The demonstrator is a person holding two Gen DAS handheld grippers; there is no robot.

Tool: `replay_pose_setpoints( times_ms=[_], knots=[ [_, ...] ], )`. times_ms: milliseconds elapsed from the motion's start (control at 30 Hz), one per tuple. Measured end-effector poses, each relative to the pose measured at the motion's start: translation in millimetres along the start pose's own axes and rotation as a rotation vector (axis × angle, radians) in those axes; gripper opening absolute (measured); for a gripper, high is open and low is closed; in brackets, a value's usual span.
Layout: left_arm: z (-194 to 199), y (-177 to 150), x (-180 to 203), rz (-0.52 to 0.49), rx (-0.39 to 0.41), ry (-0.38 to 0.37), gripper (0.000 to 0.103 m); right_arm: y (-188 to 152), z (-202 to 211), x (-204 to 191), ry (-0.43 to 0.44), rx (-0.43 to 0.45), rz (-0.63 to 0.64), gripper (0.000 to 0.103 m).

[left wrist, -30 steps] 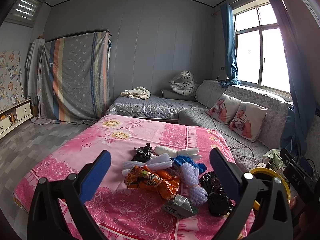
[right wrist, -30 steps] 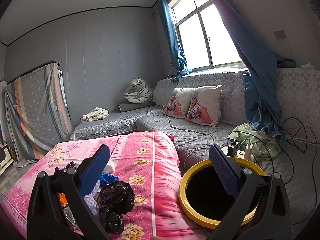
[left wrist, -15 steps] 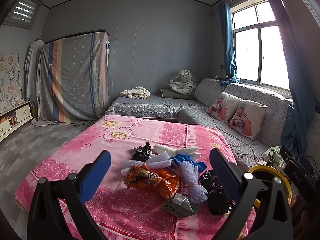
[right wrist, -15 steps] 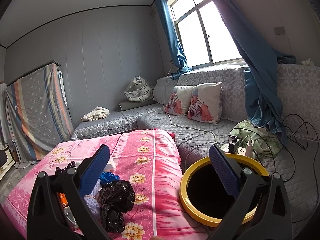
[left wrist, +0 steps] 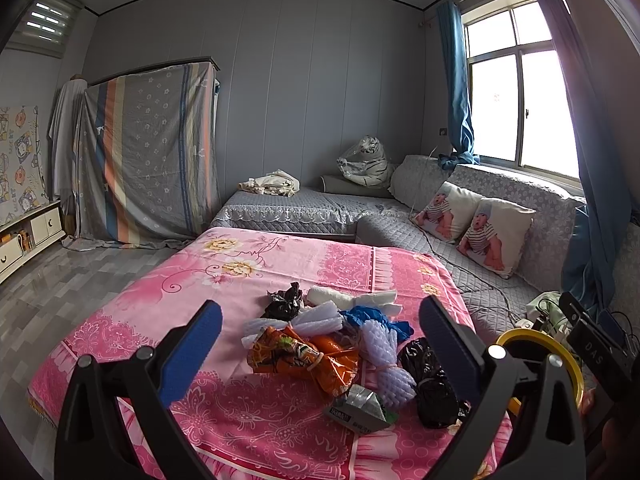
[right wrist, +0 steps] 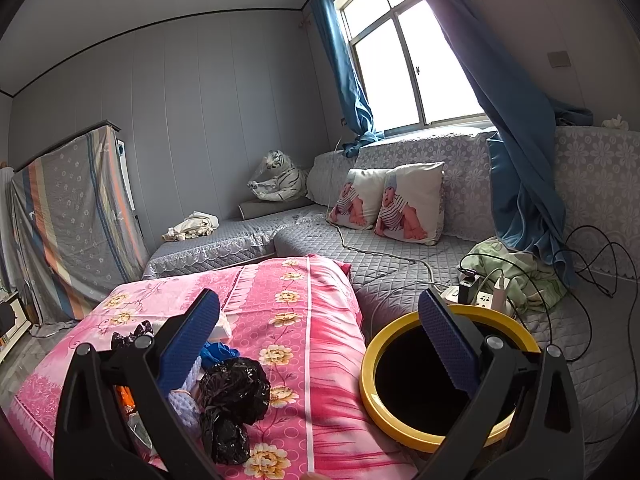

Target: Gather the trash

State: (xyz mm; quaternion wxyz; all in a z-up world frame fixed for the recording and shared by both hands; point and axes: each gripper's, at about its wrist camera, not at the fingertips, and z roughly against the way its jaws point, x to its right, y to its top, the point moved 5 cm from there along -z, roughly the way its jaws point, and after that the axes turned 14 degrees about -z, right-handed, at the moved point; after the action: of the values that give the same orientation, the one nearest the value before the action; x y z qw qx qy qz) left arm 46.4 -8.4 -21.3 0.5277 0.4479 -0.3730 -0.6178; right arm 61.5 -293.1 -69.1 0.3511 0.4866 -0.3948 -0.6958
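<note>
Both the left gripper (left wrist: 320,344) and right gripper (right wrist: 320,340) are hovering wide open, holding nothing. Pickup is pending: the trash pile (left wrist: 340,344) is lying ahead of the left gripper; the next move requires closing on one piece.

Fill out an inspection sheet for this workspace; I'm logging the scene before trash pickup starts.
Surface: pink floral cloth covering a table beside the grey sofa.
Job's things: trash pile on the cloth: orange snack wrapper, black bags, white foam nets, blue scrap, silver packet; yellow-rimmed bin to the right, dark inside.
Clutter: green cloth on the sofa.
Grippers: left gripper open, empty, facing the pile; right gripper open, empty, between pile and bin.
Cables: power strip with plugged chargers, loose black wires.
Surroundings: window, blue curtains, two cushions, plush tiger.
</note>
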Motion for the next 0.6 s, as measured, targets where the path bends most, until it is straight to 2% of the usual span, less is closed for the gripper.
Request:
replay_pose_setpoints(
  times_ms=[600],
  knots=[
    [-0.3,-1.2,0.9,0.001,-0.002,-0.003,0.095,0.4,-0.5,0.4,-0.001,-0.002,-0.002,0.095]
  ],
)
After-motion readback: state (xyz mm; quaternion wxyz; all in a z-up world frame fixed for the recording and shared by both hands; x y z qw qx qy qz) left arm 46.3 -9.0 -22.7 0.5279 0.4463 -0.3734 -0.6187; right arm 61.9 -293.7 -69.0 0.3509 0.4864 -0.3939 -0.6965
